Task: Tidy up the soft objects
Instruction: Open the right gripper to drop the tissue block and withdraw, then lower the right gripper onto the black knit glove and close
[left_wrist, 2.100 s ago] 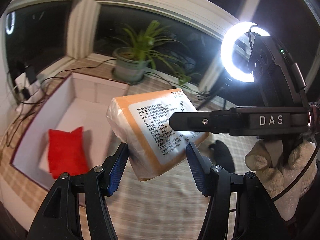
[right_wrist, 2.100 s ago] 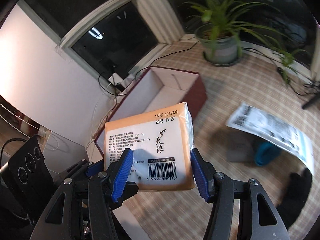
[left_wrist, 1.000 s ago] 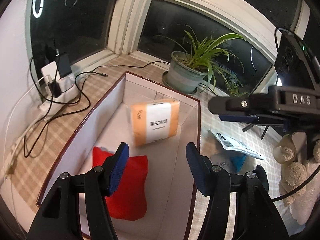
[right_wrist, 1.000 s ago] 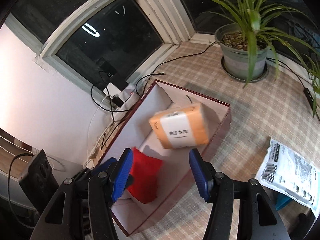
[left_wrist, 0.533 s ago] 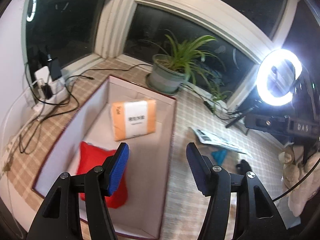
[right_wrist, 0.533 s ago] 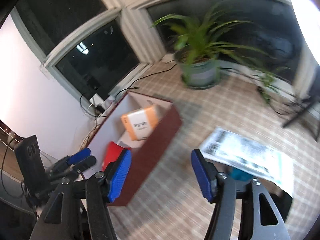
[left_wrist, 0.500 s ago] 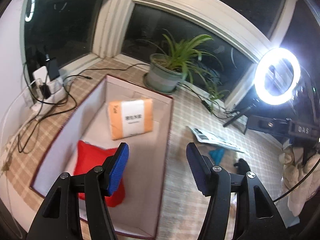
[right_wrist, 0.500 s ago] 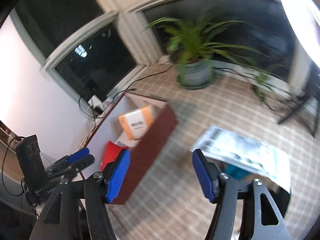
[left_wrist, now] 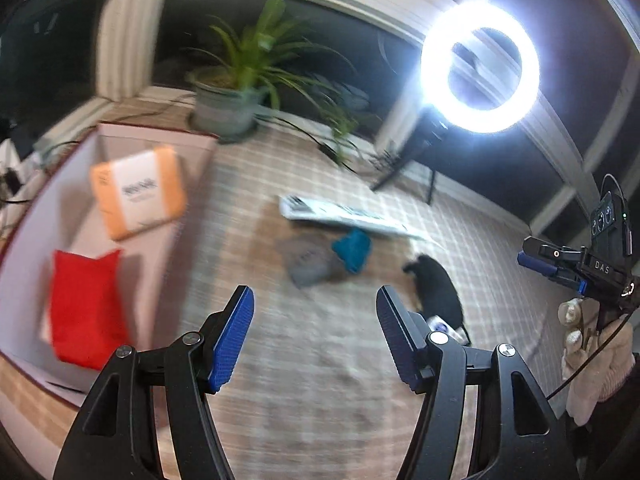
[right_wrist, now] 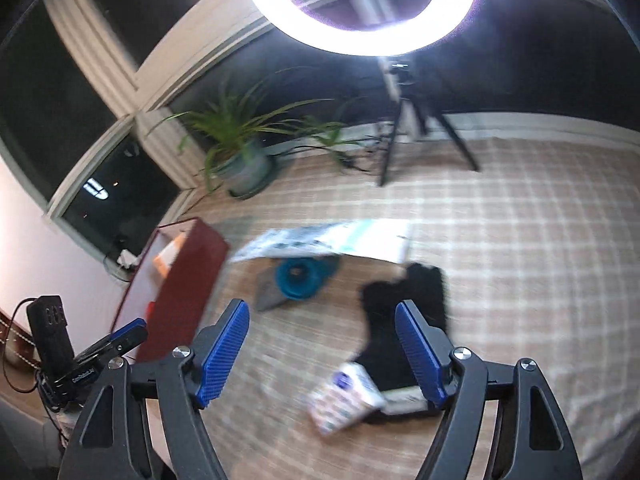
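both grippers, left (left_wrist: 314,336) and right (right_wrist: 322,350), are empty, jaws opening. the black cloth (right_wrist: 404,300) lies on the floor just ahead of the right jaws, long axis running away from them. the box (left_wrist: 28,216) sits far left.

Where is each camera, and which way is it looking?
Left wrist view: it sits on the left gripper, looks down along its opening, empty jaws at the checked mat, with the box at left; the right gripper and a gloved hand show at right.
Right wrist view: it sits on the right gripper, jaws opening and empty, facing the black cloth; the left gripper shows at lower left.
Both share the box, black cloth, teal item, potted plant and ring light.
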